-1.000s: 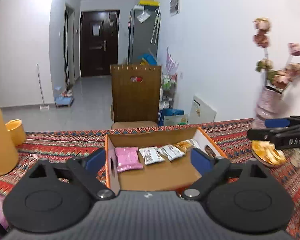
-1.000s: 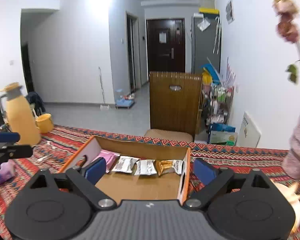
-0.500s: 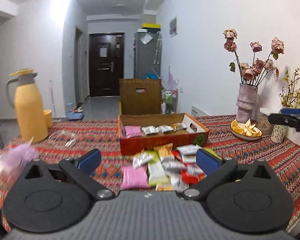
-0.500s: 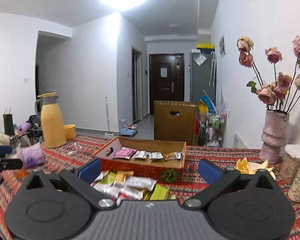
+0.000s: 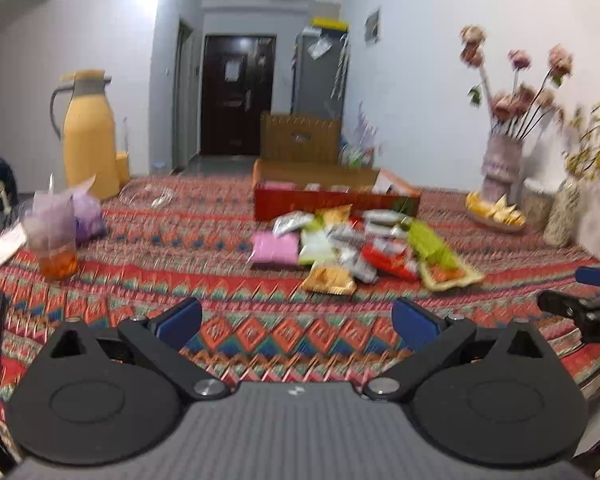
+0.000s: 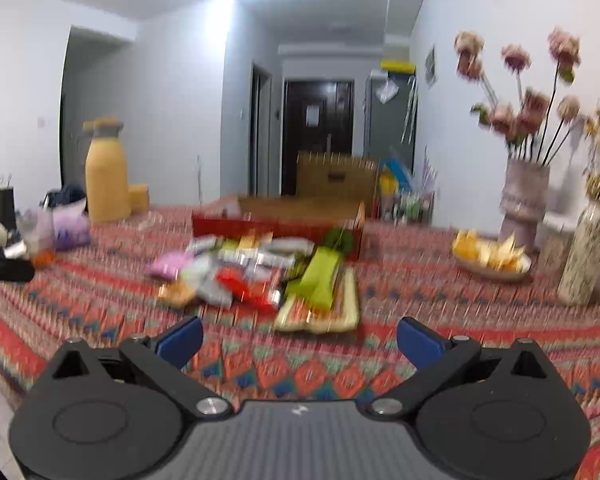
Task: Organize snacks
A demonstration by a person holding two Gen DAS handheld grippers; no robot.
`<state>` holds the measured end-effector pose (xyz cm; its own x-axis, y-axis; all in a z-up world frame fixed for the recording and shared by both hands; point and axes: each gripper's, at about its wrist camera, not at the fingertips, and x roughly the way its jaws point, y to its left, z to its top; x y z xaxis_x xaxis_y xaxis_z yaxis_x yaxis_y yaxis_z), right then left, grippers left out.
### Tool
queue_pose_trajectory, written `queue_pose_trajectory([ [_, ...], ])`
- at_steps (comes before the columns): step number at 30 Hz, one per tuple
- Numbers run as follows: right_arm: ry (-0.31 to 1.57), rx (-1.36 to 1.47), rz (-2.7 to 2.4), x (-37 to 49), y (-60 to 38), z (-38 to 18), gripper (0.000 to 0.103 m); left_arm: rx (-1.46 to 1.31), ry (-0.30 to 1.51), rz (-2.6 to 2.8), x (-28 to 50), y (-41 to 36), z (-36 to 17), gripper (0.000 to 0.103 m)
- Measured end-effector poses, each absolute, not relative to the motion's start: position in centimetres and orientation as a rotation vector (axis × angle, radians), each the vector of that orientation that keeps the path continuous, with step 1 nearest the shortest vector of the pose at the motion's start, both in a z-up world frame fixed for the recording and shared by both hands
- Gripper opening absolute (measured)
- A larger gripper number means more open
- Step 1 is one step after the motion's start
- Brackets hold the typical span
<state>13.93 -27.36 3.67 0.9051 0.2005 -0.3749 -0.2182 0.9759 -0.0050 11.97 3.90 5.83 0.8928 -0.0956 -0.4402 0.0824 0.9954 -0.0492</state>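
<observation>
Snacks heaped ahead of both grippers

Snacks point(image 5: 360, 244) are seen piled loosely on the patterned tablecloth point(image 5: 180, 248), just in front of the red cardboard box point(image 5: 336, 202). Both the left gripper point(image 5: 296, 318) and the right gripper point(image 6: 300, 338) are held with fingers spread wide and empty, well short of the pile. The green packet point(image 6: 320, 276) is judged nearest the right gripper, its long axis running away from the fingers

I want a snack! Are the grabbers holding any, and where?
No. The left gripper and right gripper are open and empty; the snacks lie on the table.
</observation>
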Motion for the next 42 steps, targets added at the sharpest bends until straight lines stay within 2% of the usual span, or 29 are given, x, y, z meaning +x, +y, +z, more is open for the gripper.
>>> queue_pose_trajectory([
  [15, 0.446, -0.012, 0.258, 18.1, -26.7, 2.2, 0.102, -0.057, 0.53, -0.089, 18.8, 4.1, 5.2, 0.103],
  [27, 0.433, -0.007, 0.284, 31.4, -25.2, 6.9, 0.094, -0.046, 0.528, -0.157, 34.8, 3.8, 8.7, 0.102],
  [32, 0.471, 0.003, 0.315, 38.7, -23.3, 6.3, 0.094, -0.078, 0.615, -0.186, 41.8, 3.8, 6.5, 0.093],
  [40, 0.572, 0.019, 0.291, 47.2, -20.9, 1.1, 0.094, -0.135, 0.656, -0.204, 48.4, 4.2, 0.5, 0.091],
  [42, 0.583, 0.019, 0.29, 47.8, -20.7, 0.4, 0.09, -0.174, 0.695, -0.21, 49.1, 4.6, -0.4, 0.085],
])
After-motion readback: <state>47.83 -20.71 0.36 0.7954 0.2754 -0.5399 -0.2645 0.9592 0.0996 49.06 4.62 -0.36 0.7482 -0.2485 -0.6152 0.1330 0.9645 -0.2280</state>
